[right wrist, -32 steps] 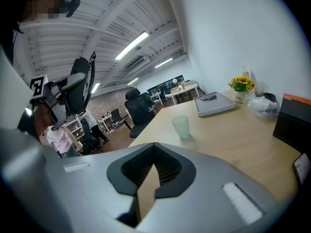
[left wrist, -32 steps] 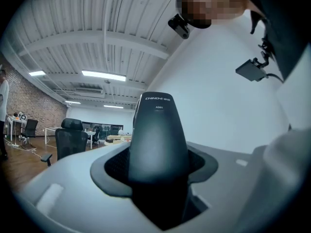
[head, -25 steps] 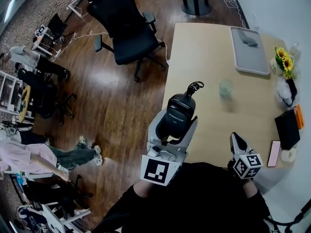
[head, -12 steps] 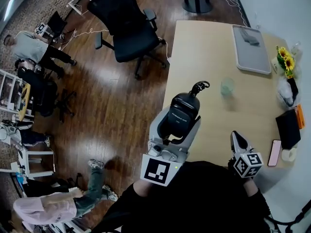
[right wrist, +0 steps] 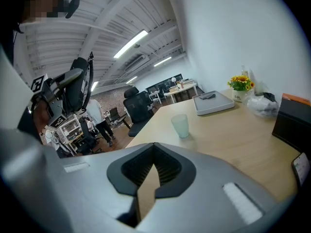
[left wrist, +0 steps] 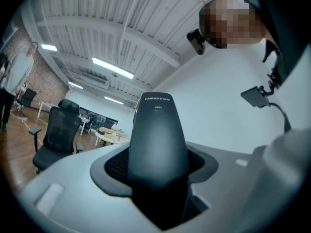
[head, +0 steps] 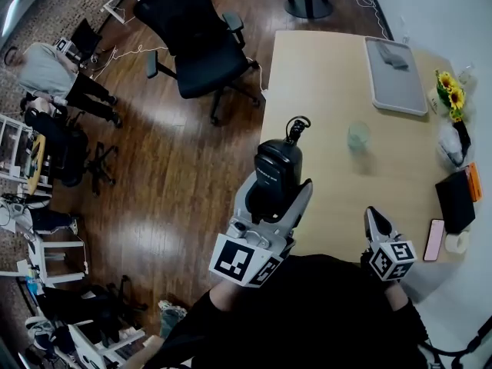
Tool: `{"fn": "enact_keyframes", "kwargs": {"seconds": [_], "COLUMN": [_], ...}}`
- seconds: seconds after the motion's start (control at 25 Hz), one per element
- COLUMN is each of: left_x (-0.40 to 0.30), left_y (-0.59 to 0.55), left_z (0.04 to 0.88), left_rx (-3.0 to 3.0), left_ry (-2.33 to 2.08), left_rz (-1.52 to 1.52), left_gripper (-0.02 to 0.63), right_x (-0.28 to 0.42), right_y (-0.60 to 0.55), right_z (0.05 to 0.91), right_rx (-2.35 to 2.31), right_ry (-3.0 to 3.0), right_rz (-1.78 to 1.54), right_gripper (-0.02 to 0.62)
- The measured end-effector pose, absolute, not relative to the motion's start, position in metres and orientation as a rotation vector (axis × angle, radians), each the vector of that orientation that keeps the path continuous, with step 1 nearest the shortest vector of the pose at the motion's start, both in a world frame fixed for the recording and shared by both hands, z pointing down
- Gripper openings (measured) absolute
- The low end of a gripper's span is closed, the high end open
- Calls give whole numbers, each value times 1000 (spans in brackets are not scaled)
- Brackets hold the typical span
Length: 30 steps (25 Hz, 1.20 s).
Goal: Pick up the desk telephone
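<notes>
Left gripper (head: 278,187): sitting low in the centre of the head view, marker cube nearest the camera, jaws reaching toward the top of the frame
Left jaws: standing partly apart and clamping on the black plastic telephone handset (head: 277,162); in the left gripper view the handset is filling the gap between the dark pads and rising up the middle of the frame
Handset position: showing in the middle of the head view, lying over the left edge of the light wooden table (head: 323,68), with brown plank floor (head: 177,167) to its left; the right gripper view is showing it raised in the air at the left of the frame
Handset detail: black curled cord (head: 296,124) looping off the end farthest from the camera; white lettering near that end, too small to read in the head view
Right gripper (head: 372,215): resting at lower right of the head view over the near part of the table, pointing toward the top of the frame
Right jaws: closing together with nothing gripped; only a thin sliver of tabletop is showing through below the pads in the right gripper view
Table, upper right: long grey tray (head: 394,79) carrying a small dark item, yellow sunflowers (head: 450,94) just right of it
Table, centre: pale green translucent cup (head: 357,138) standing upright, well apart from both grippers
Table, right edge: black box (head: 453,202), pink phone (head: 434,242) and white tape roll (head: 458,244) lying close together
Floor, upper left: black office chair (head: 192,37) standing clear of the table
</notes>
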<state>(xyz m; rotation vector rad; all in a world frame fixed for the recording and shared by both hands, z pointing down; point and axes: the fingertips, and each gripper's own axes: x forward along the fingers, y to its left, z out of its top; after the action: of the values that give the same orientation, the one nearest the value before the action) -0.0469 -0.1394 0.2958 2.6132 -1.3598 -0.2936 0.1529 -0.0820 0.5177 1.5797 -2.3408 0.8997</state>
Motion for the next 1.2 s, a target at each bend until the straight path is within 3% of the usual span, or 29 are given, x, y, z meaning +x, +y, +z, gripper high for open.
{"fn": "enact_keyframes", "kwargs": {"seconds": [0.44,1.2], "left_x": [-64,-72], "left_y": [-158,-161], "left_z": [370,383], "left_rx": [2373,2334], "left_ry": [-1378,-1456], "left_rz": [-109,-24], "left_gripper": [262,262], "right_x": [149,149], "right_y": [-82,-81], "right_z": [520,521], "right_rx": [1577,1573], "right_ry": [-2341,-2336], "right_rz": [906,918], "right_gripper": [0,0]}}
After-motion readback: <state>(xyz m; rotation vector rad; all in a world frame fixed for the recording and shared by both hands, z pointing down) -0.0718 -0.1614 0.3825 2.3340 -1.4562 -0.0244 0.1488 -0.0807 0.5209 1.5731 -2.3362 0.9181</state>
